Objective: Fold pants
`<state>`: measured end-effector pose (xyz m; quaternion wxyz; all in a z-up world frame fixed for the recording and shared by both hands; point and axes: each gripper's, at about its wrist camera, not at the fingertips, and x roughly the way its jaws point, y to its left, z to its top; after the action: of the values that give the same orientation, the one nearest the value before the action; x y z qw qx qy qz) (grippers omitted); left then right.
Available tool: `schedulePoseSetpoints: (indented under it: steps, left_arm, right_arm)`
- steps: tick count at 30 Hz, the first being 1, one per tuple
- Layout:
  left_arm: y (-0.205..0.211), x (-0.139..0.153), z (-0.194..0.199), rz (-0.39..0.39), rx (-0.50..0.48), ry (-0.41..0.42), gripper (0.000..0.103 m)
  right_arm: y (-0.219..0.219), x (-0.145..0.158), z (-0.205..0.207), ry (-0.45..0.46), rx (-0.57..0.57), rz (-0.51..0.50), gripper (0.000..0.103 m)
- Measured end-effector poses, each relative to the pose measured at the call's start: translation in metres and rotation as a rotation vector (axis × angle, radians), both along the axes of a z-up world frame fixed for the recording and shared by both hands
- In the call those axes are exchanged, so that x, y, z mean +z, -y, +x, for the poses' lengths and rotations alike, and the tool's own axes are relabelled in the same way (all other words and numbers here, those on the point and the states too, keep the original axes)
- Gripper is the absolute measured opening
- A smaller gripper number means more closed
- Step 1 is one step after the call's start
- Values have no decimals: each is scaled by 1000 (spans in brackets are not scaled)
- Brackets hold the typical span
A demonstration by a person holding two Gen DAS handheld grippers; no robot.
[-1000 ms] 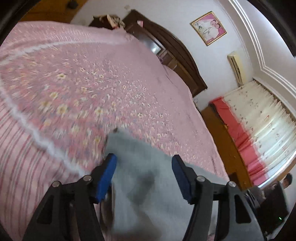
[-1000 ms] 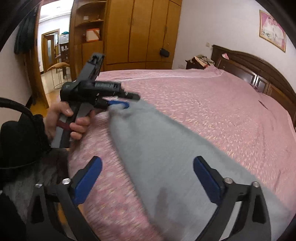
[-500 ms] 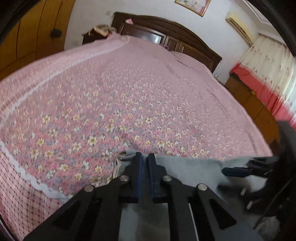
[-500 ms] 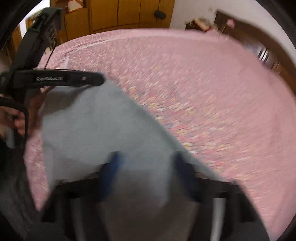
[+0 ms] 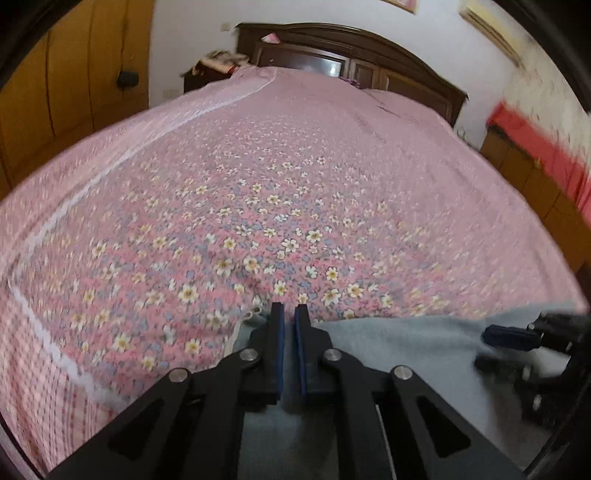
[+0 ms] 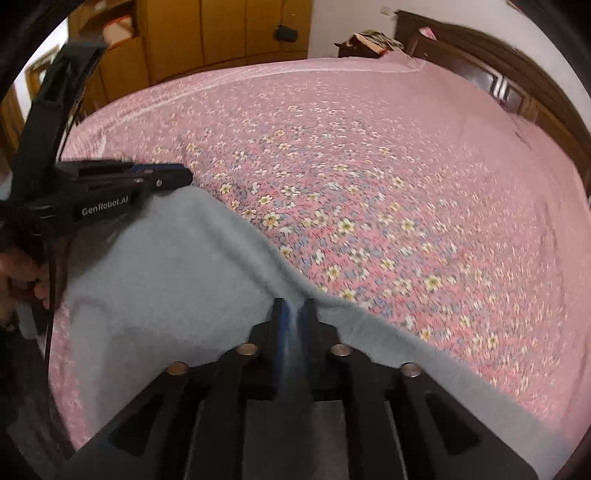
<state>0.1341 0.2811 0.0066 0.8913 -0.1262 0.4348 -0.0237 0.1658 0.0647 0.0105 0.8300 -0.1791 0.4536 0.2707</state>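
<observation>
Grey pants (image 6: pixel 177 280) lie at the near edge of the bed (image 5: pixel 280 155), on a pink flowered bedspread (image 6: pixel 388 177). The cloth is spread flat between the two claws; its far edge runs diagonally across the right wrist view.

Left claw (image 5: pixel 290 314): blue pads nearly together at the pants' edge, near a corner with a whitish hem showing just left of the tips. Jaws are easing apart slightly, a thin slot between the pads. From its own camera cloth in the slot is hard to see; in the right wrist view the same claw (image 6: pixel 173 177) sits at the pants' far left corner with the cloth hanging from it, so it reads as pinched on the pants. A hand (image 6: pixel 18 273) grips its handle at the left edge of frame.

Right claw (image 6: pixel 293 308): jaws closing, a ridge of grey cloth bunched up between the blue pads, pads pressing on it. Fold of fabric rises to the tips. In the left wrist view this claw (image 5: pixel 511 338) shows at the right, blurred, on the pants' edge.

Background: dark wooden headboard (image 5: pixel 354 59) at the far end of the bed, wooden wardrobe (image 6: pixel 229 33) along the left wall, red-and-cream curtain (image 5: pixel 543 136) at right, blurred.
</observation>
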Motion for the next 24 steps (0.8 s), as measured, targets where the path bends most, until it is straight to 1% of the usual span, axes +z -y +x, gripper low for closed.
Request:
schedulePoseSetpoints:
  steps: [1,2,3,4,5,6,7,8,9,10,11,12,13,14,15,17,18,19,20,21,22,23,24]
  left_arm:
    - [-7,5,-4,-54,3,-9,12]
    - [-15,13,-10,-140,0,-6,15]
    - [-18,24,-18,-205,-13,18,16]
    - [-18,33,-27,-267,-37,60,16]
    - [-15,43,-41,-322,-76,111,21]
    - [-9,51,-48,-354,-123,145,29]
    - [3,55,-56,-374,-186,172,32]
    - [21,56,-61,-372,-265,185,35]
    - [37,53,-61,-344,-318,171,35]
    - [53,47,-56,-289,-355,131,35]
    - [71,33,-48,-206,-366,59,35]
    - [78,19,-39,-150,-348,-6,32]
    - [80,4,-31,-130,-319,-60,27]
    - [74,-5,-25,-171,-272,-67,16]
    - [67,-7,-20,-212,-237,-59,10]
    - [53,-11,-8,-271,-182,-65,3]
    - [47,-12,-5,-305,-166,-66,3]
    - [45,-13,-2,-332,-160,-73,3]
    - [44,-14,0,-354,-154,-84,3]
    - [44,-13,2,-354,-152,-85,3]
    - [43,-11,4,-340,-154,-82,3]
    - [45,-9,4,-311,-158,-76,3]
    - [44,-12,10,-287,-161,-69,3]
  right_arm:
    - [5,5,-1,-10,-15,25,46]
    - [12,11,-9,-5,-33,51,53]
    - [21,19,-20,21,-54,63,58]
    - [30,26,-37,63,-56,82,58]
    - [34,29,-50,87,-53,101,59]
    - [42,31,-69,114,-56,126,60]
    - [48,28,-87,125,-70,142,60]
    - [51,25,-98,123,-76,154,60]
    - [50,16,-112,110,-85,161,60]
    - [46,7,-121,100,-93,149,60]
    - [39,-1,-131,108,-98,123,61]
    - [31,-6,-145,173,-105,75,61]
    - [27,-6,-154,226,-102,41,60]
    - [24,-6,-160,250,-93,22,60]
    - [23,-2,-161,247,-87,32,60]
    - [30,12,-158,202,-57,141,60]
    - [38,25,-155,210,-68,204,60]
    - [46,39,-150,256,-99,233,61]
    - [52,46,-145,282,-118,233,62]
    - [56,55,-129,293,-151,189,62]
    - [58,56,-112,265,-179,138,62]
    - [59,55,-97,225,-191,113,62]
    - [64,47,-71,140,-191,103,62]
